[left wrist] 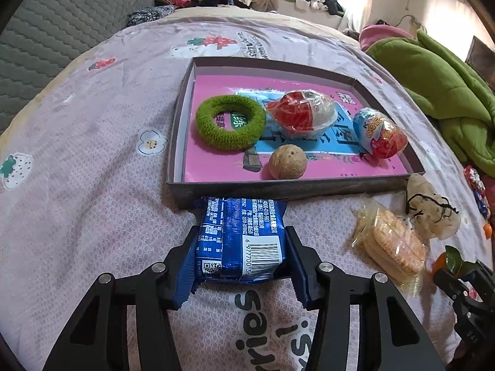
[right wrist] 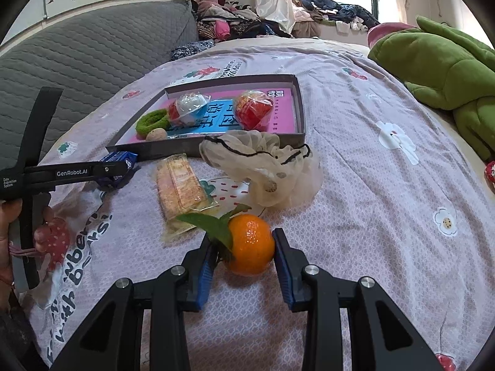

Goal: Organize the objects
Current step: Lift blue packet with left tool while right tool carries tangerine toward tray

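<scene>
Left wrist view: the left gripper [left wrist: 241, 247] clamps a blue snack packet [left wrist: 239, 238] lying just before the tray [left wrist: 297, 190]; it looks light, crinkly, crushable, best held across its width. The right gripper [right wrist: 243, 252] grasps a firm, smooth orange [right wrist: 251, 244], nearer than the tray.

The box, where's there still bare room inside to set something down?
In the box, the far strip behind the green ring and the wrapped ball is bare, as is the near left corner beside the walnut. The middle and right side, by the toy egg, are crowded.
</scene>
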`<state>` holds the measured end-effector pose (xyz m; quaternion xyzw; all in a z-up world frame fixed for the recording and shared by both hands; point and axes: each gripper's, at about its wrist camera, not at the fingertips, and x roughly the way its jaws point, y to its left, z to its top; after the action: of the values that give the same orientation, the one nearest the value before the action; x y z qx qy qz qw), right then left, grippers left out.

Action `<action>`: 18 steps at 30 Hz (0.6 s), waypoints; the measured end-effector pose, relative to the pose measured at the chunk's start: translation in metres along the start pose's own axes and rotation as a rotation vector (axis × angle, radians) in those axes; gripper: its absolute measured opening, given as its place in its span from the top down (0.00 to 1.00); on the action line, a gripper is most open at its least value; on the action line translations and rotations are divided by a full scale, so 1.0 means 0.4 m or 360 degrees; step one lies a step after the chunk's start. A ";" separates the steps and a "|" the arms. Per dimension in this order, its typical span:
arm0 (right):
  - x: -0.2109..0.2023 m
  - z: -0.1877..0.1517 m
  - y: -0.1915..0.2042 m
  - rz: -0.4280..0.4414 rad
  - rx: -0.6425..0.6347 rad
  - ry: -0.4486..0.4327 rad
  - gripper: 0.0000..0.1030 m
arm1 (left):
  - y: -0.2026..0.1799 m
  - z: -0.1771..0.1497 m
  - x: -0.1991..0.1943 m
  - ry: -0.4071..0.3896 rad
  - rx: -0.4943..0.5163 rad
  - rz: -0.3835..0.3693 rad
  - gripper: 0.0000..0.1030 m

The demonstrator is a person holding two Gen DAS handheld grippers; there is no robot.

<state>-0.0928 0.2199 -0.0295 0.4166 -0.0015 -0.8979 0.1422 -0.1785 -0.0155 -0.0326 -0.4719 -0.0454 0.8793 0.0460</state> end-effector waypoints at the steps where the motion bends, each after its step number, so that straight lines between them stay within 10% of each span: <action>1: -0.004 0.001 0.002 0.0000 -0.0004 -0.0003 0.65 | 0.000 0.000 -0.005 -0.0005 -0.0001 -0.0002 0.48; 18: -0.102 0.057 0.060 0.0029 -0.0062 -0.0118 0.65 | -0.030 -0.003 -0.152 -0.0145 0.0040 -0.0050 0.48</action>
<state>-0.0790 0.2046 0.0189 0.3802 0.0070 -0.9112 0.1583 -0.1436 -0.0110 0.0183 -0.4299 -0.0440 0.8996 0.0635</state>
